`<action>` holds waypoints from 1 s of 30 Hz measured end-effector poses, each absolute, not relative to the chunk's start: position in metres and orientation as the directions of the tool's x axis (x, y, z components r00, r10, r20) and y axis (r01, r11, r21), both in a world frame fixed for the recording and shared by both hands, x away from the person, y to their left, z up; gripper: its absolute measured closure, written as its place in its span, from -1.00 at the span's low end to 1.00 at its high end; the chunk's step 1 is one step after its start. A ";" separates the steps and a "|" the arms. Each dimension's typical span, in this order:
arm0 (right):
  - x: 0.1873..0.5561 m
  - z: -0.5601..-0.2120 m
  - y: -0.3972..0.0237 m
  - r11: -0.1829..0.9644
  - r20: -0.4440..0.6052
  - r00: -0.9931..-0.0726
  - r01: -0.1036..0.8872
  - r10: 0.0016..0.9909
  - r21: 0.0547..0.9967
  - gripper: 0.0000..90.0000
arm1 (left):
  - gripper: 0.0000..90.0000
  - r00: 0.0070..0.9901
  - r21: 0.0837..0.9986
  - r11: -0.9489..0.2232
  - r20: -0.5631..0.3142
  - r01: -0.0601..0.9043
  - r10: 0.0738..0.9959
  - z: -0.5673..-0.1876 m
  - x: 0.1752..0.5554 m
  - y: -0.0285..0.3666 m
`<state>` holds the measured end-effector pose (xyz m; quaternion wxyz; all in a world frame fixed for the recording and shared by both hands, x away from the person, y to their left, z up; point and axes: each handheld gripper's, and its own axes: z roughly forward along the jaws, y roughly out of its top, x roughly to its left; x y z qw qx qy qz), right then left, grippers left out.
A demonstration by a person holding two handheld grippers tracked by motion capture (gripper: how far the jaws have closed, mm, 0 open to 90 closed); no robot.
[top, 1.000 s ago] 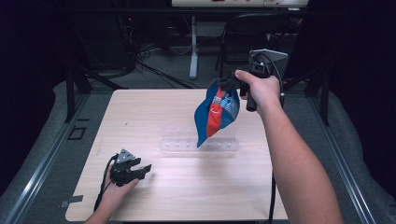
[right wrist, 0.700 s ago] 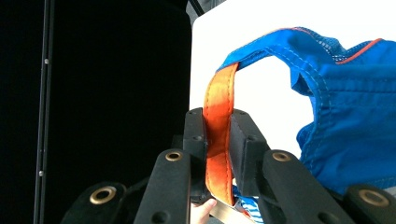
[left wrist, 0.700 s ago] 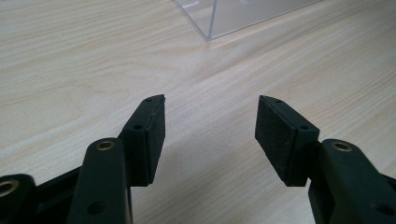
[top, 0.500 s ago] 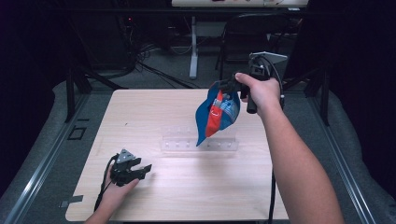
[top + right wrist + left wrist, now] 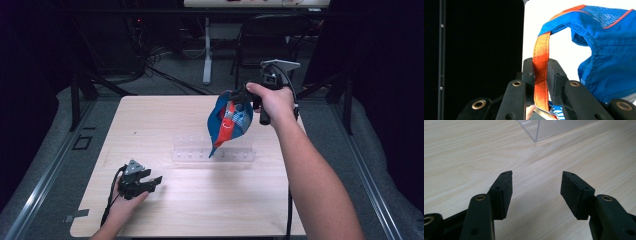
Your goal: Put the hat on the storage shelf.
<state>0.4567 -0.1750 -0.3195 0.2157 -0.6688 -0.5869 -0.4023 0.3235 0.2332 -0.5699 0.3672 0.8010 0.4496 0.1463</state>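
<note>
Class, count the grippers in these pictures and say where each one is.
2. The left gripper rests open on the table near its front-left corner; the right gripper is raised above the far right side, holding a blue bag by its orange strap.

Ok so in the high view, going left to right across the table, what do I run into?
Left gripper resting open on the table → clear acrylic rack → blue and orange bag hanging over it → right gripper pinching its strap.
</note>
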 end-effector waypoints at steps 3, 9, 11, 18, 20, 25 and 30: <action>0.457 -0.322 -0.175 -0.211 0.792 -0.013 0.961 0.611 0.178 0.74 | -0.04 0.552 0.725 -0.322 -0.097 0.609 0.828 -0.570 0.324 0.233; 0.459 -0.335 -0.172 -0.196 0.778 0.002 0.968 0.629 0.157 0.73 | -0.04 0.552 0.723 -0.323 -0.097 0.610 0.828 -0.571 0.324 0.233; 0.460 -0.339 -0.171 -0.190 0.769 0.006 0.970 0.639 0.150 0.73 | -0.04 0.552 0.723 -0.323 -0.097 0.610 0.828 -0.571 0.324 0.233; 0.461 -0.346 -0.169 -0.189 0.768 0.012 0.972 0.640 0.142 0.73 | -0.04 0.553 0.720 -0.326 -0.097 0.613 0.827 -0.570 0.324 0.233; 0.461 -0.347 -0.169 -0.190 0.768 0.013 0.972 0.641 0.142 0.73 | -0.04 0.553 0.725 -0.322 -0.098 0.610 0.828 -0.571 0.324 0.233; 0.461 -0.350 -0.170 -0.197 0.767 0.020 0.970 0.641 0.140 0.73 | -0.04 0.552 0.725 -0.321 -0.097 0.610 0.828 -0.571 0.324 0.233; 0.462 -0.354 -0.171 -0.190 0.762 0.017 0.972 0.648 0.140 0.73 | -0.04 0.552 0.724 -0.323 -0.096 0.610 0.828 -0.571 0.324 0.232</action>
